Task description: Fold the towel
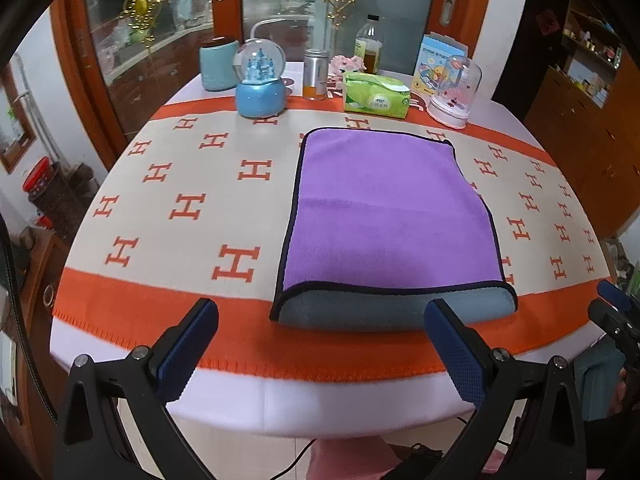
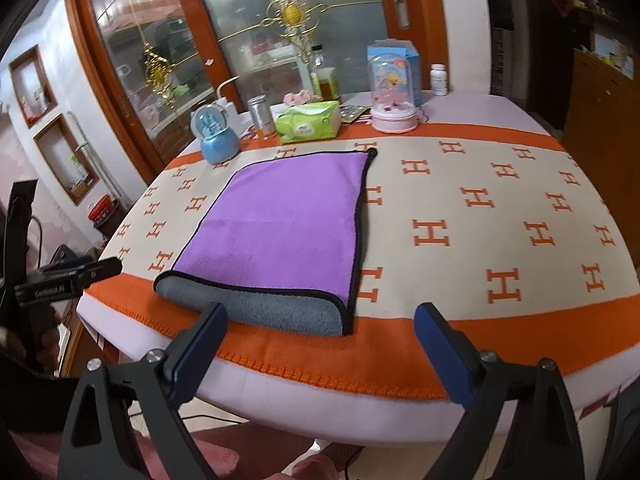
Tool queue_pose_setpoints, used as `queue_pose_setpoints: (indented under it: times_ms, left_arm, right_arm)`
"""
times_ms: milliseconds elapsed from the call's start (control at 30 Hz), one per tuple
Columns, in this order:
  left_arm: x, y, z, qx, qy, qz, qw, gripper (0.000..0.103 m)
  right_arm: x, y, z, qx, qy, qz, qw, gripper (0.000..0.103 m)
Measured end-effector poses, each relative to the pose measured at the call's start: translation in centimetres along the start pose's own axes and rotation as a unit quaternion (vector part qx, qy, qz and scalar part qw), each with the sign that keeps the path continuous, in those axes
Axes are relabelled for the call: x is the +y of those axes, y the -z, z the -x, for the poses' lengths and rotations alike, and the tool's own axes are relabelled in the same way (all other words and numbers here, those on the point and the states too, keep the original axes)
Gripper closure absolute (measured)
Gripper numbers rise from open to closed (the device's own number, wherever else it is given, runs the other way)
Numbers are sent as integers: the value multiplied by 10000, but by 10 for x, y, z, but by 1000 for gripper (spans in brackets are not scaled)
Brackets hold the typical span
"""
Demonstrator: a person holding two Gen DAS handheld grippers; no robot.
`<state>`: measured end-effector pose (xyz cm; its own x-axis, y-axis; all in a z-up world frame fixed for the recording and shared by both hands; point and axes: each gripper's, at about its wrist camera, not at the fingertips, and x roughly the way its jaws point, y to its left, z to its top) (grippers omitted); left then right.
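Observation:
A purple towel (image 1: 384,216) with a black hem lies folded flat on the table, its grey underside (image 1: 392,306) showing along the rolled near edge. It also shows in the right wrist view (image 2: 280,224). My left gripper (image 1: 322,344) is open and empty, just short of the towel's near edge. My right gripper (image 2: 320,344) is open and empty, near the towel's near right corner. The right gripper shows at the right edge of the left wrist view (image 1: 616,312); the left one shows at the left of the right wrist view (image 2: 68,276).
The table wears a cream and orange cloth (image 1: 180,208) with H marks. At its far edge stand a blue snow globe (image 1: 261,80), a teal jar (image 1: 219,64), a metal can (image 1: 315,74), a green tissue pack (image 1: 376,94), a bottle (image 1: 369,44) and a pink dome toy (image 1: 454,92).

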<state>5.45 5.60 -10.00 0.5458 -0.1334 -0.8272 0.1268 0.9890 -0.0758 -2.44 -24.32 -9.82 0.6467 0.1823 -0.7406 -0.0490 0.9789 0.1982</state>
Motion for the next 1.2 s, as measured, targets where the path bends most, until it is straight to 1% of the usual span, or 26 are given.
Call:
queue_pose_setpoints:
  times_ms: [133, 233, 333, 533, 733, 867, 1000, 1100, 1167, 1200]
  left_arm:
    - [6, -5, -20, 94, 56, -145, 9998, 1]
    - [10, -6, -37, 218, 75, -234, 9995, 1]
    - [14, -9, -58, 440, 63, -263, 9987, 1]
    - [21, -11, -90, 760, 72, -268, 9967, 1]
    - [21, -15, -116, 1045, 121, -408, 9936, 4]
    - [20, -16, -127, 1206, 220, -435, 9915, 4]
    - [19, -15, -139, 1392, 267, -453, 9889, 9]
    - [17, -14, -144, 1447, 351, -462, 9878, 11]
    - [16, -13, -147, 1492, 392, -463, 9869, 19]
    - [16, -12, -148, 1524, 399, -459, 9865, 21]
  right_arm:
    - [-1, 3, -17, 152, -157, 51, 9997, 13]
    - [-1, 5, -32, 328, -174, 79, 9993, 18]
    - [-2, 6, -46, 466, -174, 71, 9987, 22]
    - [-4, 6, -72, 762, -136, -50, 9970, 30]
    - [-8, 5, -94, 960, -113, -172, 9952, 40]
    - [-11, 3, -106, 1083, -107, -306, 9936, 50]
    - [-13, 3, -114, 1170, -91, -364, 9924, 59]
    - [-12, 4, -118, 1216, -89, -365, 9919, 63]
    - [-13, 5, -120, 1238, -69, -368, 9916, 66]
    - [-13, 5, -120, 1251, -62, -383, 9914, 68]
